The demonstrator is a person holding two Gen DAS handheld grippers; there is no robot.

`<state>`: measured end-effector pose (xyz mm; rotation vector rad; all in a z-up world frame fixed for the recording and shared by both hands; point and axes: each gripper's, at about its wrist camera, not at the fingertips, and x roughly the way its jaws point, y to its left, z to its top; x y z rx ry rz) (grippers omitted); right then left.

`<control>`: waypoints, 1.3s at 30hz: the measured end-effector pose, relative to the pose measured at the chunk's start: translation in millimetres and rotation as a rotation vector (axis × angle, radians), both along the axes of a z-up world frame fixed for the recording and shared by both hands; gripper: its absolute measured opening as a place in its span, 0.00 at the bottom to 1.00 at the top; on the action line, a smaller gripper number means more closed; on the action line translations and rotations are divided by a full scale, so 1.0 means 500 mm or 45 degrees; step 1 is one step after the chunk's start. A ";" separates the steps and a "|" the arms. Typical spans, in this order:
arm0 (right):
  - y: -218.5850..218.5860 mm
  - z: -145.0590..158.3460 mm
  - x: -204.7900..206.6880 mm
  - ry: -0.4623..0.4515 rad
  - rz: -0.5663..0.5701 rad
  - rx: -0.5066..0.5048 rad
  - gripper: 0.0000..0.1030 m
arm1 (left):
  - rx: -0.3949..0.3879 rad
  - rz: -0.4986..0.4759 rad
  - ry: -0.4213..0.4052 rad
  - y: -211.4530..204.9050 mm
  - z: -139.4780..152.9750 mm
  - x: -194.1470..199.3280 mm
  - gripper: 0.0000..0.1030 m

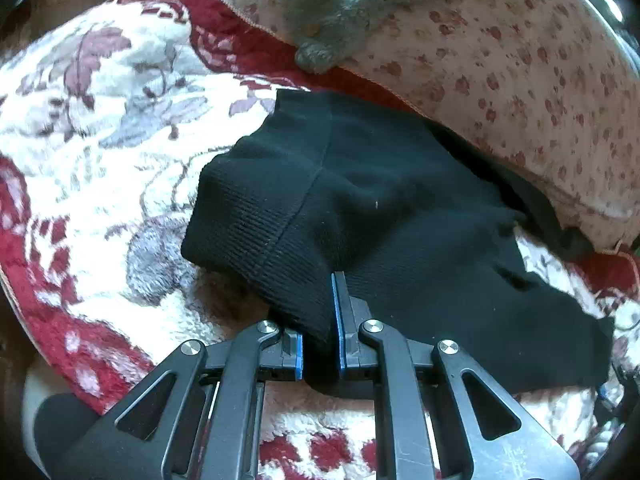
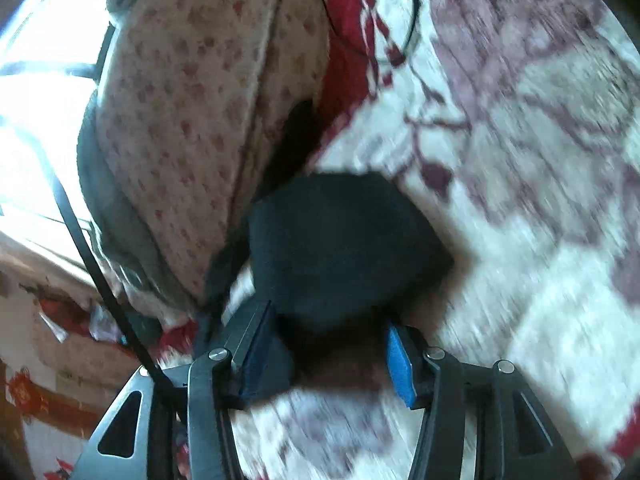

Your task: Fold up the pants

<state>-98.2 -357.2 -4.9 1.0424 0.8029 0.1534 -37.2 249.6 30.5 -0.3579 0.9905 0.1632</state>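
Left gripper (image 1: 320, 320) pinching black pants (image 1: 360, 208); right gripper (image 2: 328, 344) spread, seemingly around pants, blurred.

We see the black knit pants (image 1: 360, 208) bunched on the bed, ribbed edge pinched in our left gripper (image 1: 320, 344), spreading ahead and rightward.

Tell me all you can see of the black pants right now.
The pants are black knit with a ribbed band and a seam, bunched and partly folded on the floral blanket. Their far edge lies against the spotted pillow. The left gripper has its jaws shut on a fold at the near edge. In the blurred right view, cloth sits between the right gripper's open jaws.
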 end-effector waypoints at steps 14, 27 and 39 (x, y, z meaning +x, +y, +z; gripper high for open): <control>-0.044 0.117 -0.077 -0.228 -0.059 -0.227 0.06 | -0.062 -0.022 -0.047 0.022 0.058 -0.045 0.10; -0.048 0.089 -0.097 -0.092 -0.112 -0.262 0.46 | 0.027 -0.004 -0.055 0.020 0.064 -0.097 0.10; -0.021 0.015 -0.014 -0.001 -0.030 -0.028 0.45 | 0.025 -0.048 -0.098 -0.010 0.098 -0.102 0.11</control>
